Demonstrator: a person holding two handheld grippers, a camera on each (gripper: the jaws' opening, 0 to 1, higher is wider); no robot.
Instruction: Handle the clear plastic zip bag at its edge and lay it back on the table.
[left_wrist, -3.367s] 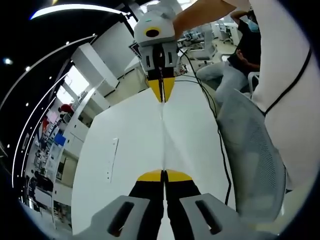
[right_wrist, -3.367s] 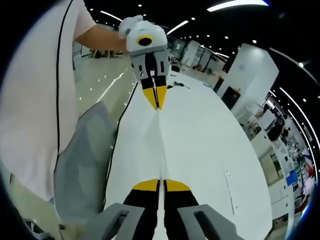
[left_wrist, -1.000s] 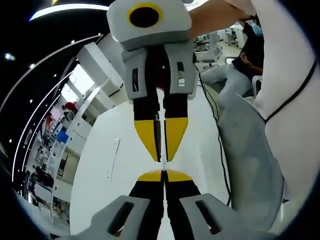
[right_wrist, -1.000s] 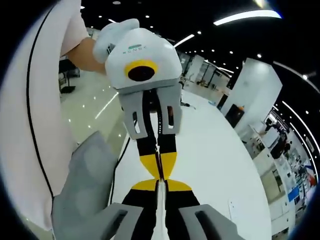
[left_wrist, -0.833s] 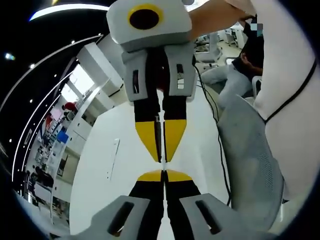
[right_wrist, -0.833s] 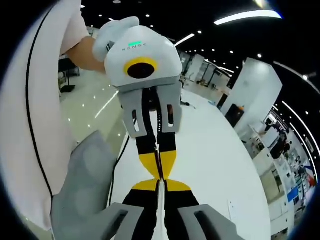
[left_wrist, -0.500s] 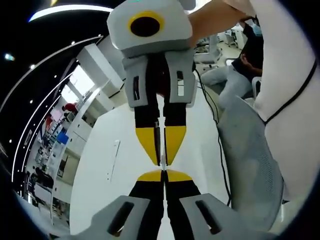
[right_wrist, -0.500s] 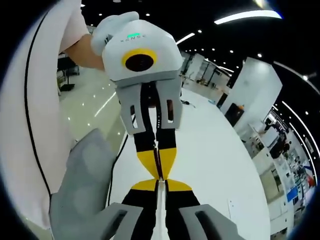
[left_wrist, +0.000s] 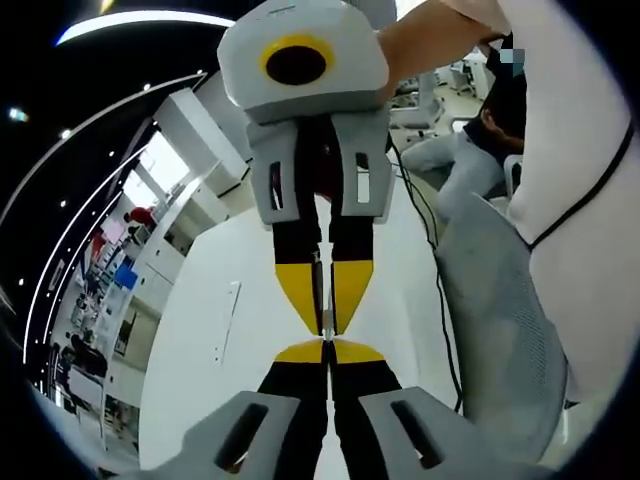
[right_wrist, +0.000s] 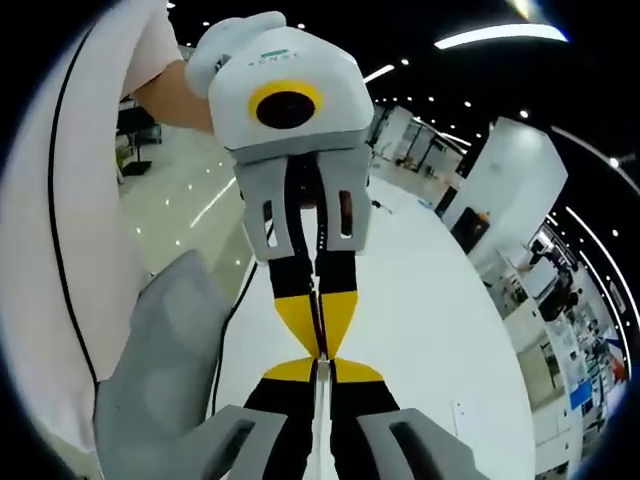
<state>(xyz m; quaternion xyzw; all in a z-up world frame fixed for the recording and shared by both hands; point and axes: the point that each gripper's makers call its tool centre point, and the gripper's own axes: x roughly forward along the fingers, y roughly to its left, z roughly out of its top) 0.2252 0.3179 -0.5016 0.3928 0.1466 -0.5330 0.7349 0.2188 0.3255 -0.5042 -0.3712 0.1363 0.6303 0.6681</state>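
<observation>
The clear zip bag shows edge-on as a thin pale sliver between the yellow fingertips, and again as a pale line between the right gripper's own jaws. My left gripper rises from the bottom of the left gripper view, jaws pressed together on that sliver. The right gripper comes down from above to face it, tips almost touching. In the right gripper view my right gripper is shut on the bag's edge, and the left gripper meets it tip to tip. Most of the bag is hidden.
The white table stretches away below both grippers, with a small white strip lying on it. A grey mesh chair and a black cable run along its edge. A person sits further back.
From well apart 3.4 s ago, with the bag stretched as a line between them, the grippers have come tip to tip. Over the last second they closed in slightly more.
</observation>
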